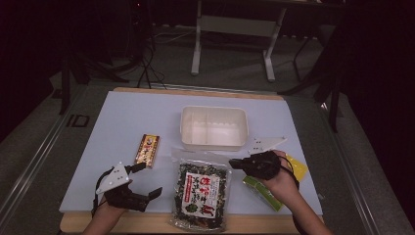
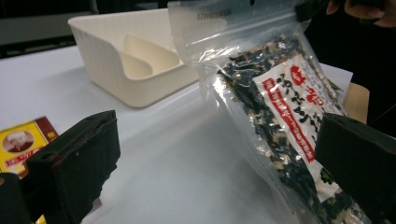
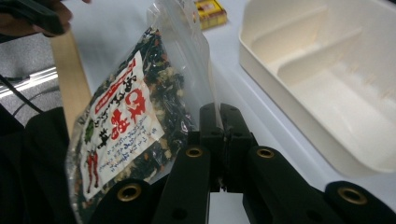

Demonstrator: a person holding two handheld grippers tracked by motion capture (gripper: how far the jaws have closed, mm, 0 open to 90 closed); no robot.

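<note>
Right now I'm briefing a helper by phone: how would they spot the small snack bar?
Find the white tub at the table's middle. Left of it lies the small bar, gold and dark red, flat on the table; unlike the clear seaweed bag nearby, it is narrow and opaque.

Red East Asian characters on a white label on the seaweed bag [image 1: 198, 192], not legible; faint embossed digits on its clear top strip, unreadable. Small portrait and red banner on the yellow packet [image 2: 18, 142]; print too small to read.
</note>
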